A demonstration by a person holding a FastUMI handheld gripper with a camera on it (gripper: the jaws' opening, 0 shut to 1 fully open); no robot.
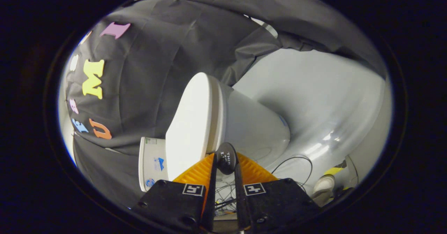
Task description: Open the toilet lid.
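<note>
Your gripper (226, 159) is pinching a small dark oval tab (226, 162) w/ both fingers (213, 178) pressed on its sides. The tab is smooth, flattish, w/ pale print on it, too small to read. It sits right at the rim of the toilet lid (190, 125), at the lid's near end; can't tell exactly how it's fixed there.

The lid is a smooth, glossy white oval, thin in profile, w/ a rounded edge. The view is rolled, so the lid's broad face looks toward the black cloth wall (146, 70), and the lid lies close against the seat (220, 115), a narrow seam showing between them. Beyond the seat, the toilet bowl (255, 125) swells out, a rounded, glazed pale-grey body.

Next to the lid's far end you've got the tank (152, 164), a boxy white piece w/ small stickers on its face.

The cloth is matte and creased, hanging in folds. The floor (314, 97) is smooth, light grey, w/ glare streaks near the bowl. A thin black cable (297, 159) loops over the floor just beside the bowl's base, and more tangled cables show between your fingers, below the tab.
</note>
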